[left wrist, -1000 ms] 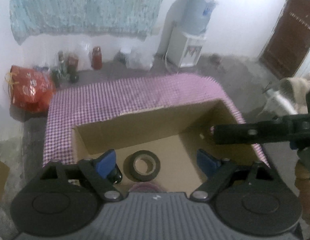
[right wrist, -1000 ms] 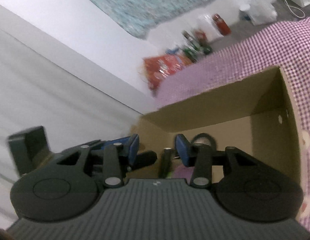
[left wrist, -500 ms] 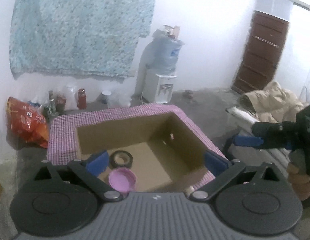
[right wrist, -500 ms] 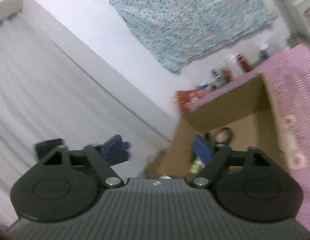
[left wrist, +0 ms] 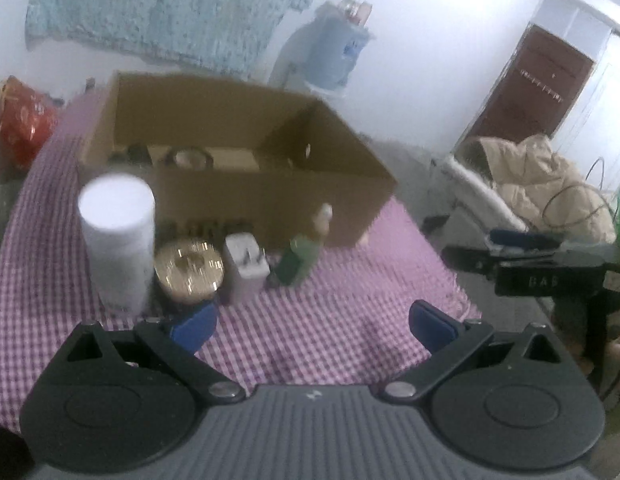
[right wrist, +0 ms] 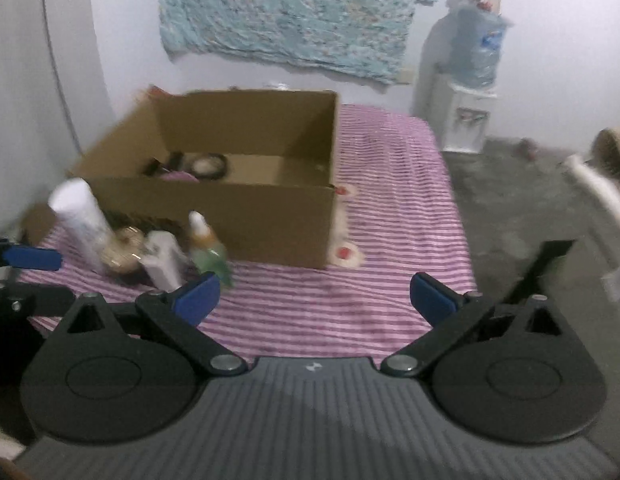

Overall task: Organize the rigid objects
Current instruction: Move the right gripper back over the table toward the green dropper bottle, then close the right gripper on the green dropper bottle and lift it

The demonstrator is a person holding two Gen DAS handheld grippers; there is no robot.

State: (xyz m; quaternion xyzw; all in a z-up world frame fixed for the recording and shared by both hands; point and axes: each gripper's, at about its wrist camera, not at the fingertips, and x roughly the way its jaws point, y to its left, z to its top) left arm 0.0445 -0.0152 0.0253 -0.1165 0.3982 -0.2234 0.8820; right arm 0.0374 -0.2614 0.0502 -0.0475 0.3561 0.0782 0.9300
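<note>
An open cardboard box stands on a purple checked cloth. Inside it I see a tape roll and a pink lid. In front of the box stand a white cylinder, a gold round tin, a white charger block and a green bottle. My left gripper is open and empty above the cloth near them. My right gripper is open and empty, further right.
A water dispenser stands at the back wall under a blue cloth hanging. A red bag lies at the left. A beige coat and a brown door are at the right.
Both grippers pulled back out of and away from the box, to its front side. The items on the cloth in front of the box came into view. Both stay open.
</note>
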